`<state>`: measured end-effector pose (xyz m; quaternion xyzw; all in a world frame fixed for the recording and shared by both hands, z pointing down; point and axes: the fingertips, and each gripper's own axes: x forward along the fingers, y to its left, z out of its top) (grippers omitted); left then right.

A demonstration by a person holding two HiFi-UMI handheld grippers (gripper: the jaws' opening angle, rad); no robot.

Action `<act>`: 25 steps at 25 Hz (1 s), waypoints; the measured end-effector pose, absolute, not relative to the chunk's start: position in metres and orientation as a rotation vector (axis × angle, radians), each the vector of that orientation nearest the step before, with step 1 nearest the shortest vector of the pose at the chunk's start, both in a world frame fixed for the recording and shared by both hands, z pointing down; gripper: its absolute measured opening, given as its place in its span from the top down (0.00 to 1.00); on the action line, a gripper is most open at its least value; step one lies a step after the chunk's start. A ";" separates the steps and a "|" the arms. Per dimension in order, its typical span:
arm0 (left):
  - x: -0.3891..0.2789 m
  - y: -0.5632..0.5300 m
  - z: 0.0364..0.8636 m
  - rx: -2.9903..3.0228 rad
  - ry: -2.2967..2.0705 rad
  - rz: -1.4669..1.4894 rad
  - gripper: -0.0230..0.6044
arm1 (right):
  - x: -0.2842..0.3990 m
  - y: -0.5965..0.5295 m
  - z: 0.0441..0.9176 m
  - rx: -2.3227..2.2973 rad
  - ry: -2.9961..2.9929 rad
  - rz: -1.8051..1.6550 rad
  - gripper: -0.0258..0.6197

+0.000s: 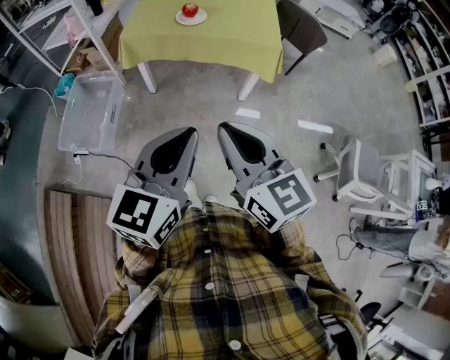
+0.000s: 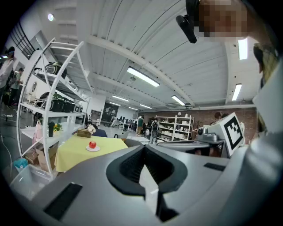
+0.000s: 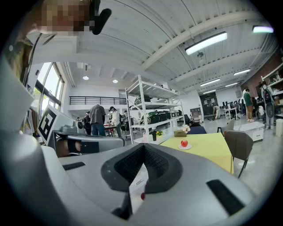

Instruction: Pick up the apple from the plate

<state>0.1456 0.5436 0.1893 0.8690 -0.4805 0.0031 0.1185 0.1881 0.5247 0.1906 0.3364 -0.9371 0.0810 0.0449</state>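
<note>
— Item: apple (image 1: 190, 10). Where do we file it?

— On the small white plate (image 1: 200, 21), which sits on the yellow-clothed table (image 1: 211, 49) near its far edge. It is well apart from us, with floor between.

— Tools on hand?

— Left gripper (image 1: 184, 137): jaws clenched together, nothing between them. Right gripper (image 1: 228, 133): the same, closed and empty. We hold both side by side close to the body, pointing roughly toward the table.

— Handling notes?

— We judge it firm, round and moderately light. The red skin looks smooth, so it could slip or roll on the plate if nudged. It may bruise under a hard squeeze. The plate looks light and may slide.

— Where do we take hold?

— Across its widest part, one pad on each side and the stem upward. We open the jaws wide first, close gently and lift straight up.
</note>
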 end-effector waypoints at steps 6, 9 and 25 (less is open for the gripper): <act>0.153 0.555 0.189 2.540 -1.426 0.014 0.95 | 0.205 0.533 0.186 1.060 -2.868 0.226 0.97; 0.156 0.565 0.192 2.527 -1.440 0.018 0.95 | 0.215 0.541 0.186 1.074 -2.862 0.215 0.97; 0.142 0.546 0.209 2.482 -1.462 0.003 0.95 | 0.209 0.526 0.209 1.046 -2.828 0.264 0.97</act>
